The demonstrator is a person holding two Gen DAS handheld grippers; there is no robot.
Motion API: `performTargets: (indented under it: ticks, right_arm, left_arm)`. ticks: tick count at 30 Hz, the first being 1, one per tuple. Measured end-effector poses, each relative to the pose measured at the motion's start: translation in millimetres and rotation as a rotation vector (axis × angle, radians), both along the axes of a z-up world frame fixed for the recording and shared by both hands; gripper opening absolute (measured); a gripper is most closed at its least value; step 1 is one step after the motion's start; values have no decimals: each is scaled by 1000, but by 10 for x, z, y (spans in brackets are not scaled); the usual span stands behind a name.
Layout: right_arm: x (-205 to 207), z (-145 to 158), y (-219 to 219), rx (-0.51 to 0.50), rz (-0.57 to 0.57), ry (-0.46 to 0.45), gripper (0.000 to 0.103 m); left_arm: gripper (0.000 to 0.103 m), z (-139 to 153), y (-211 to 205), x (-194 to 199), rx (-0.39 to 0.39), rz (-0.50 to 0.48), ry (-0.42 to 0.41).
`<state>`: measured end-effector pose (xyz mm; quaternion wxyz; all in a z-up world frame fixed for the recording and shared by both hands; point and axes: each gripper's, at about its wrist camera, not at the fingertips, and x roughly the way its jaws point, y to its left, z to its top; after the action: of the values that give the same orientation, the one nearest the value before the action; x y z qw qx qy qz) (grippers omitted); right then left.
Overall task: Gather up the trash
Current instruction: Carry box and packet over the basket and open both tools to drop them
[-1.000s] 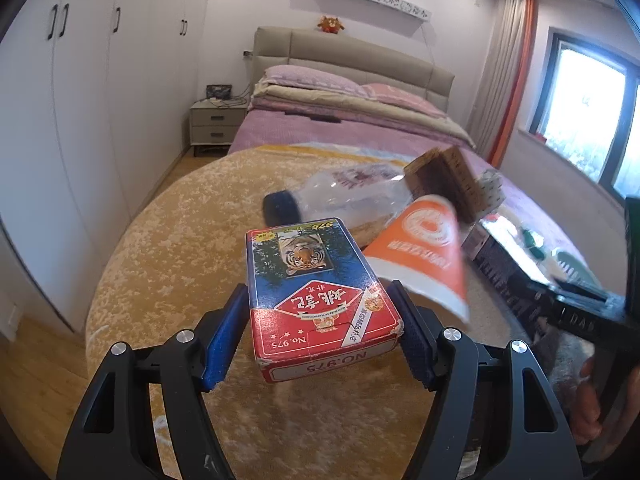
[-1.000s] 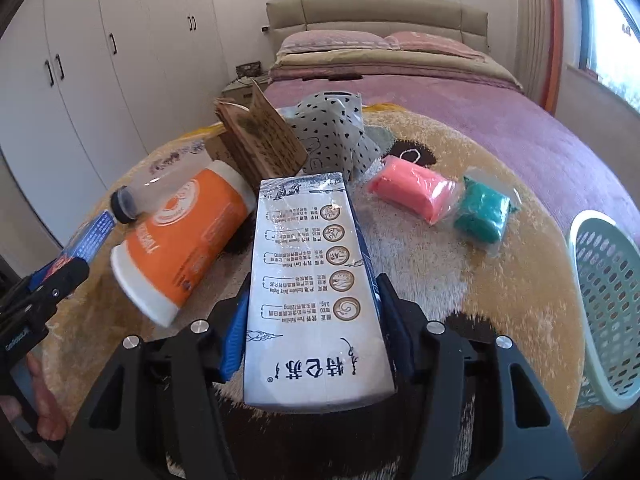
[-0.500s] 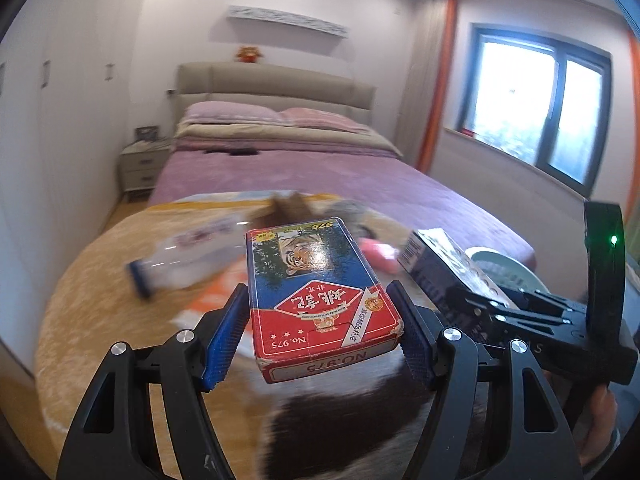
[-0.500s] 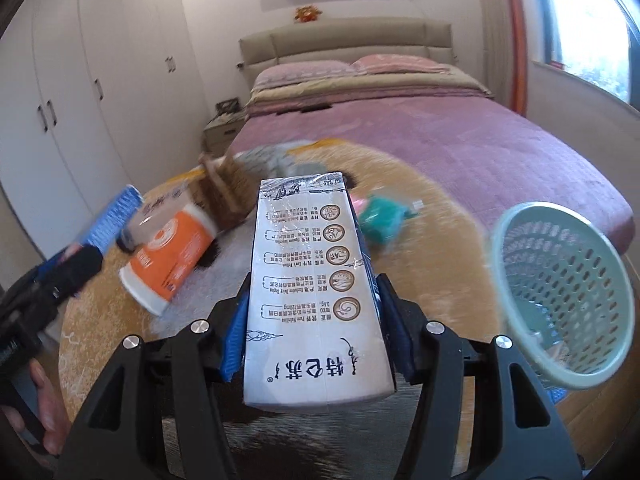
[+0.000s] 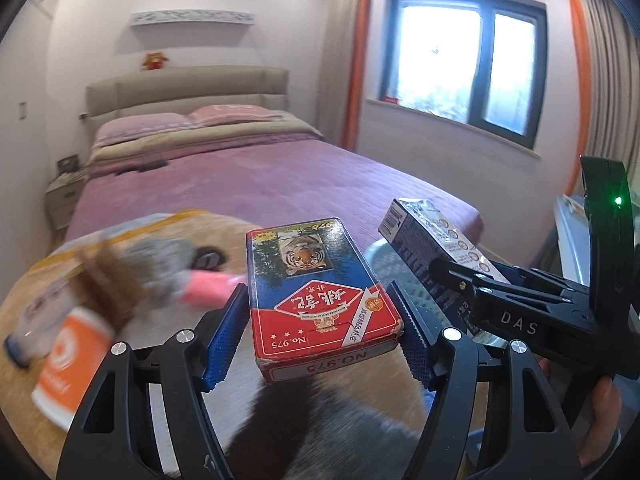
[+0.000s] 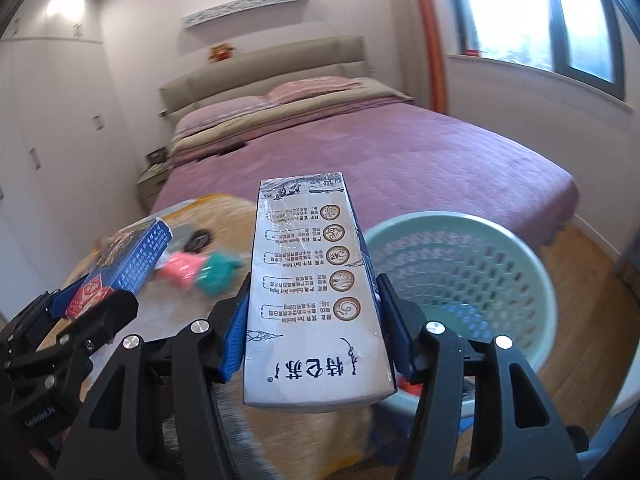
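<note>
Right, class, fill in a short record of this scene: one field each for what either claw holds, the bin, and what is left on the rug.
left claw: shut on playing-card box
right claw: shut on milk carton
bin: pale green basket, right of the carton
on the rug: pink packet, teal packet, orange-labelled container

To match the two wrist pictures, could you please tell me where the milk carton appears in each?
Left wrist: the milk carton sits right of centre, clamped in the right tongs, beside the card box.
Right wrist: milk carton at centre foreground, between the tongs' pads.
Shared landmark: the green basket, partly hidden behind the carton in the left view.
</note>
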<state>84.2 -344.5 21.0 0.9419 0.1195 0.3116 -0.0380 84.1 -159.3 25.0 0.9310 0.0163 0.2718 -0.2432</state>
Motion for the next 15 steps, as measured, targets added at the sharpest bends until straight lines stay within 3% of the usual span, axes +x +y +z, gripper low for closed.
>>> performTargets:
  ticks: [7, 15]
  right_arm:
    - [159, -261, -559, 18, -126, 67, 55]
    - [294, -607, -895, 61, -207, 156, 56]
  left_arm:
    - [67, -193, -637, 370, 18, -87, 74]
    - [69, -425, -1038, 662, 22, -161, 156]
